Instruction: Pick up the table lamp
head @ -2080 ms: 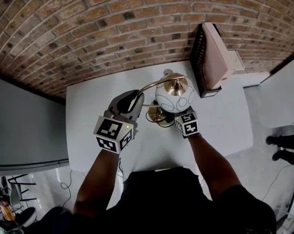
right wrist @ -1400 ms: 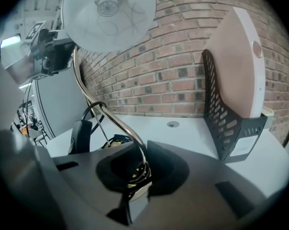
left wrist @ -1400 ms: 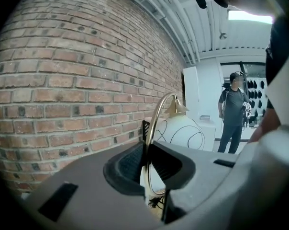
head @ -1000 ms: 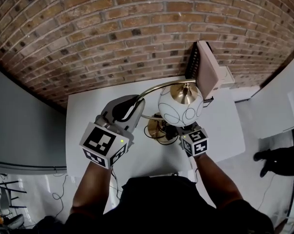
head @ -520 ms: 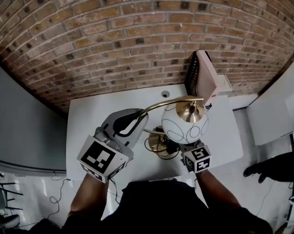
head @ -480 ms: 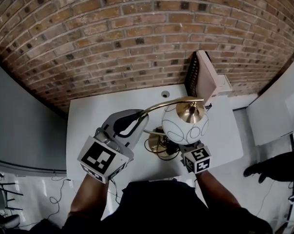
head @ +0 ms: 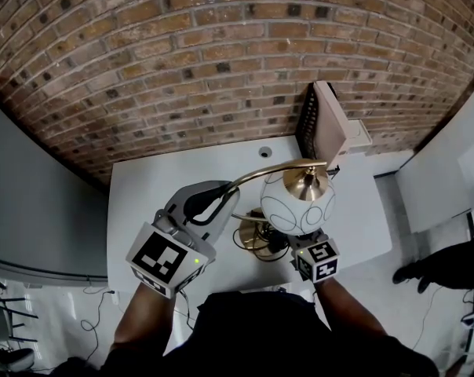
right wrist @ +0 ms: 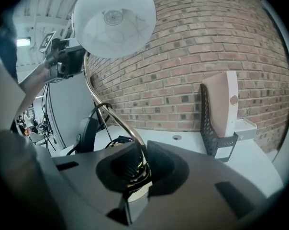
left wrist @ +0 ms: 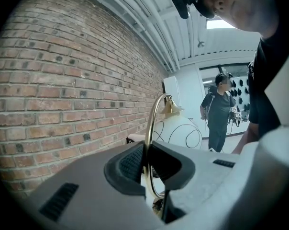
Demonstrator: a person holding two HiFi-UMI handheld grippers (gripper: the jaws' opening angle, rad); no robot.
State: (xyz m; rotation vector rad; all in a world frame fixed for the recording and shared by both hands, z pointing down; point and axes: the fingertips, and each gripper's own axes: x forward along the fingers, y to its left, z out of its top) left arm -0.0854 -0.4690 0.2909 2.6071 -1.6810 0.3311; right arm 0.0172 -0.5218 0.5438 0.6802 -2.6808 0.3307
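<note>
Table lamp [head: 297,203] gripped at two points
Left gripper [left wrist: 145,164] clamps the curved neck [left wrist: 151,123], right gripper [right wrist: 137,169] the lower stem [right wrist: 106,111], likely steadying the top-heavy globe [right wrist: 114,18]

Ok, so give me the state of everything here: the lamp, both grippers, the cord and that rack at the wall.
table lamp: upright, looks unlit, held in two places.
left gripper: shut on the lamp's curved brass arm.
right gripper: shut on the lamp's stem, low down.
cord: slack, looped.
rack: upright against the brick wall, a board standing in it.
</note>
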